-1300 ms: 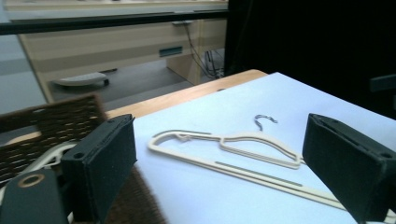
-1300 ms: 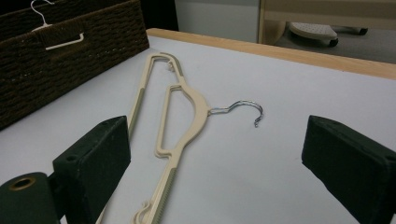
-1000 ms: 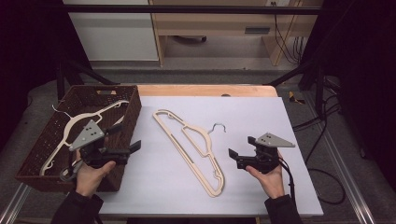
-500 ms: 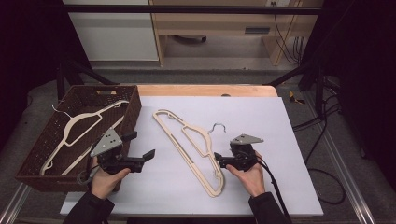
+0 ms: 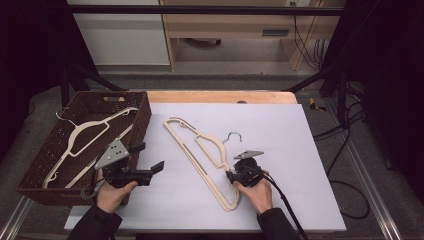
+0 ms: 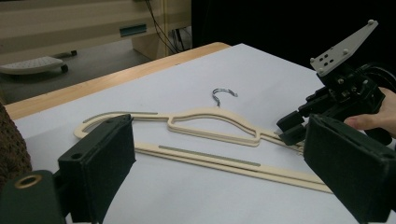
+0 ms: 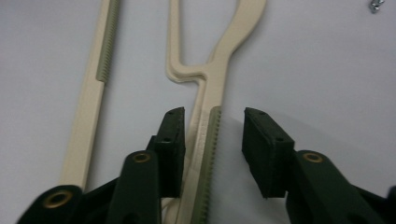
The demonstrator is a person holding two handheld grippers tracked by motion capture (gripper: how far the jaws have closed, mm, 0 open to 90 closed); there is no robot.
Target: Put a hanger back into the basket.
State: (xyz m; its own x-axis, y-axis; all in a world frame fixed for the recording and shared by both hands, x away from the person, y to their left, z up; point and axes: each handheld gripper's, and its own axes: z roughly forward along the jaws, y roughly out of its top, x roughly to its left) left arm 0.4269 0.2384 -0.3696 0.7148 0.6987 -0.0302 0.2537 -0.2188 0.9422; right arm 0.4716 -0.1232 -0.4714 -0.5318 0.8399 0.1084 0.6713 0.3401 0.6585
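A cream hanger (image 5: 200,150) with a metal hook (image 5: 232,136) lies flat on the white table sheet. My right gripper (image 5: 229,175) is down at its near shoulder arm. In the right gripper view that arm (image 7: 205,135) runs between the jaws of the right gripper (image 7: 212,114). They have just been closing; the left pad (image 7: 172,140) is close beside the arm and the right pad stands off it. My left gripper (image 5: 148,157) hovers wide open by the basket's near right corner. In its own view the left gripper (image 6: 219,140) frames the hanger (image 6: 210,128) and the right gripper (image 6: 292,130).
A brown woven basket (image 5: 145,115) at the left holds a second cream hanger (image 5: 85,135). The white sheet (image 5: 280,130) ends at a wooden table edge (image 5: 220,96) at the back. Cables (image 5: 350,150) hang off the table's right side.
My right gripper has come down and leftward onto the hanger's shoulder arm, its jaws narrowing around it. The left gripper has shifted a little to the right, off the basket's middle.
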